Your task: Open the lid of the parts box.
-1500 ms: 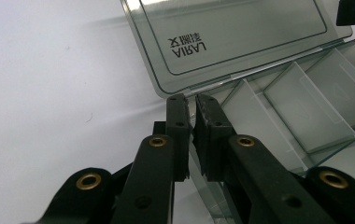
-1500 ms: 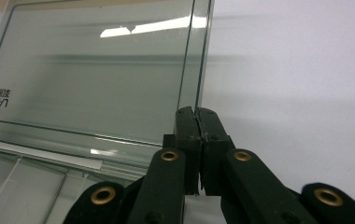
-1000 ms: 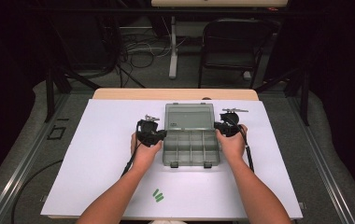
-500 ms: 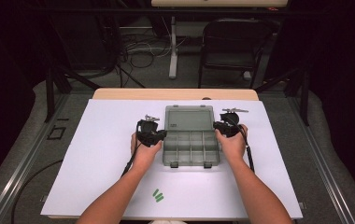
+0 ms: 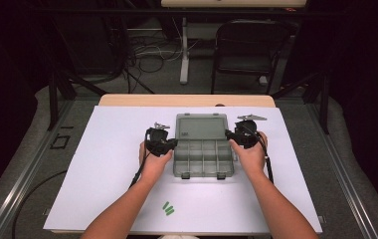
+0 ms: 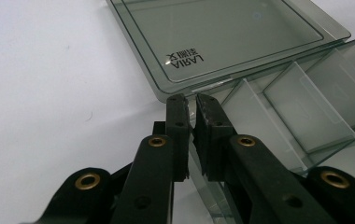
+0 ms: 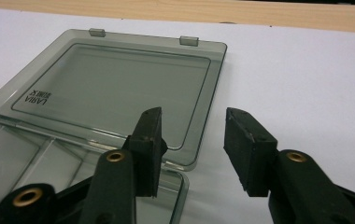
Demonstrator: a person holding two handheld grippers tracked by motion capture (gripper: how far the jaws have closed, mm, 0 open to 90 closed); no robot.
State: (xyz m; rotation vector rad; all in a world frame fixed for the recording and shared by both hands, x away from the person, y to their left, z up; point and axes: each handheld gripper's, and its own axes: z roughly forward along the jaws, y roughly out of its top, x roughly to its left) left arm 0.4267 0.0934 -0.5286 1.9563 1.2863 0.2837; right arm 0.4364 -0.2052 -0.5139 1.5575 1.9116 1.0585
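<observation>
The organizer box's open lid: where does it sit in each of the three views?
High view: the lid lies flat at centre, beyond the box's compartments.
Left gripper view: the lid spans the top, above the jaws.
Right gripper view: the lid sits left of centre, behind the jaws.
Shared landmark: the mirrored printed lettering near the lid's hinge corner, seen in both gripper views.

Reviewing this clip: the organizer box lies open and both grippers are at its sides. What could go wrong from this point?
The left gripper pinches only the box's thin side wall, so lifting or pulling might flex the wall or tip the light box. The right gripper, its jaws just opening, has nothing between them, leaving that side unheld. The flat-open lid could swing if the box shifts.
</observation>
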